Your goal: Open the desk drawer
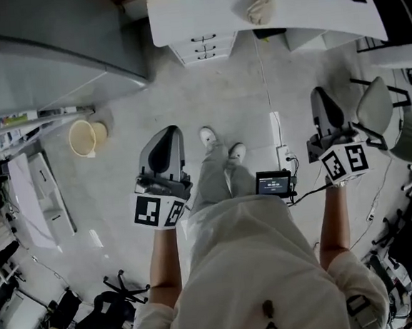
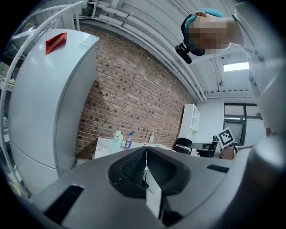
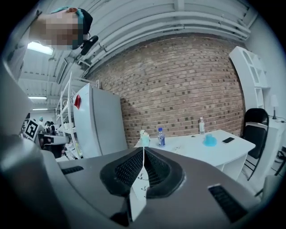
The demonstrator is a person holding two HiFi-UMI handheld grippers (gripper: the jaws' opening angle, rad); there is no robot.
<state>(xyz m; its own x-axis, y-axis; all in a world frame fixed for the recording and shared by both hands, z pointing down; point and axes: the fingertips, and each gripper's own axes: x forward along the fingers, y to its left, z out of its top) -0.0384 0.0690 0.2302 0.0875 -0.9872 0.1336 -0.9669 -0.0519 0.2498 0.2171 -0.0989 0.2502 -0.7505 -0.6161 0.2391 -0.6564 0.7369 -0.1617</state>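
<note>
Person (image 1: 258, 263) stands on a grey floor (image 1: 186, 97), well apart from a tall white refrigerator (image 1: 46, 59) and a white desk (image 1: 207, 10). The drawer unit (image 1: 204, 48) sits beneath the desk's near edge, toward its left corner, its three drawers closed. The left gripper (image 1: 167, 133) and right gripper (image 1: 319, 94) are held out over the floor, each clenched on nothing, jaws pressed together. A water bottle (image 3: 160, 137) stands near the desk's left end.
</note>
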